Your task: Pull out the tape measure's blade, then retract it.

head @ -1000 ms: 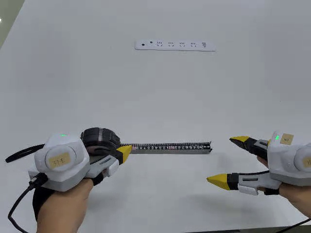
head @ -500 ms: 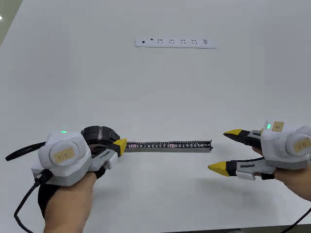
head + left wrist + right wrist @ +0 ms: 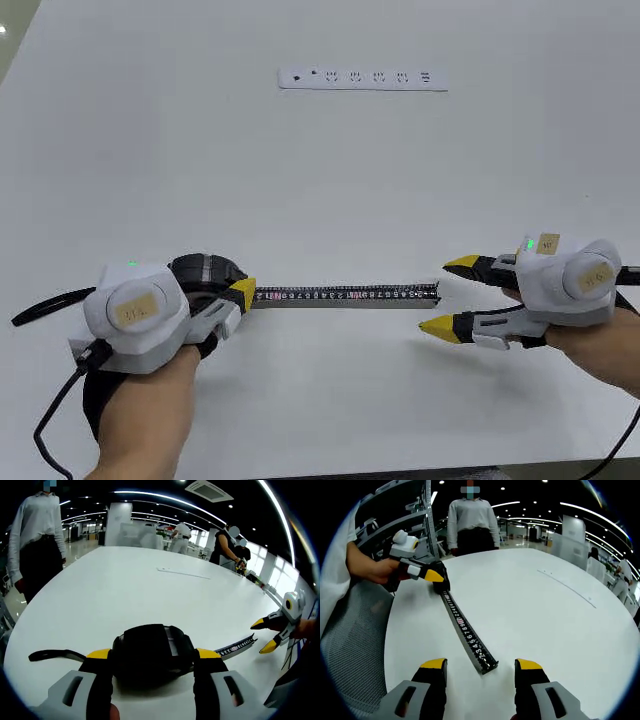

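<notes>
The black tape measure case (image 3: 207, 277) (image 3: 152, 650) rests on the white table, and my left gripper (image 3: 240, 292) (image 3: 153, 654) is shut on it. Its dark blade (image 3: 345, 294) (image 3: 466, 635) lies pulled out flat to the right. The blade's end hook (image 3: 434, 292) (image 3: 489, 666) sits between the yellow tips of my right gripper (image 3: 447, 296) (image 3: 480, 665), which is open and not touching it. In the left gripper view the right gripper (image 3: 266, 635) appears at the far right beside the blade (image 3: 236, 646). The right gripper view shows the left gripper (image 3: 427, 575) at the far end.
A white power strip (image 3: 362, 78) (image 3: 182, 573) lies at the far side of the table (image 3: 320, 180). A black strap (image 3: 45, 306) (image 3: 52, 655) trails left from the case. A cable (image 3: 50, 425) hangs from my left gripper. People stand beyond the table (image 3: 37, 535).
My right gripper has moved left and closer to the blade's end, until its open tips flank the hook. The left gripper and case have stayed in place.
</notes>
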A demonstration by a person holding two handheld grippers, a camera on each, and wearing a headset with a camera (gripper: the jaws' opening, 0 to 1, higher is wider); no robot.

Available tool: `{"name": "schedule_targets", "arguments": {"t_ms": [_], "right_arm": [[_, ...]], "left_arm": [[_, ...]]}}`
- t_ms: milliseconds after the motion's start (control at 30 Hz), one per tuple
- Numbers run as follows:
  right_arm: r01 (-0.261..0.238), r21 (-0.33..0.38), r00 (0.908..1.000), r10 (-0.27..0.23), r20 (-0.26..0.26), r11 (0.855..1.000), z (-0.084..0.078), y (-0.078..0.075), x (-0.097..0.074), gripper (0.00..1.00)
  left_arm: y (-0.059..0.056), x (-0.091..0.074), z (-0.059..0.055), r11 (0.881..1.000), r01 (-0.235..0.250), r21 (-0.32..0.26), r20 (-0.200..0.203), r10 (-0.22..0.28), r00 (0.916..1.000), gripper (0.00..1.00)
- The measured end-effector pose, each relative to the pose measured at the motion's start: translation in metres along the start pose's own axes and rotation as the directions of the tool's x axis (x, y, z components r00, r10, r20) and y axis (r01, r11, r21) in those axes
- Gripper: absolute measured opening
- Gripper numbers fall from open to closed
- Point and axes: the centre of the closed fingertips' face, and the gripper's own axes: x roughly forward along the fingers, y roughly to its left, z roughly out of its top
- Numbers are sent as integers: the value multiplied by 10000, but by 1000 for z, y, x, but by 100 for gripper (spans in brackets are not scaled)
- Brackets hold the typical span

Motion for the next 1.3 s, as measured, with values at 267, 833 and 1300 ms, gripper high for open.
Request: {"name": "schedule_targets", "arguments": {"t_ms": [267, 833, 1300], "right_arm": [[-275, -259, 9995, 272, -127, 9993, -4, -2, 6, 43], [-917, -1596, 9944, 820, -663, 9829, -11, -9, 13, 18], [-1102, -1861, 9925, 982, -724, 9763, -9, -13, 15, 13]], "left_arm": [[0, 1, -1, 9999, -31, 114, -46, 32, 10000, 61], [1, 2, -2, 9999, -33, 106, -110, 34, 9999, 61], [1, 4, -2, 9999, -163, 5, -212, 163, 9996, 62]]}}
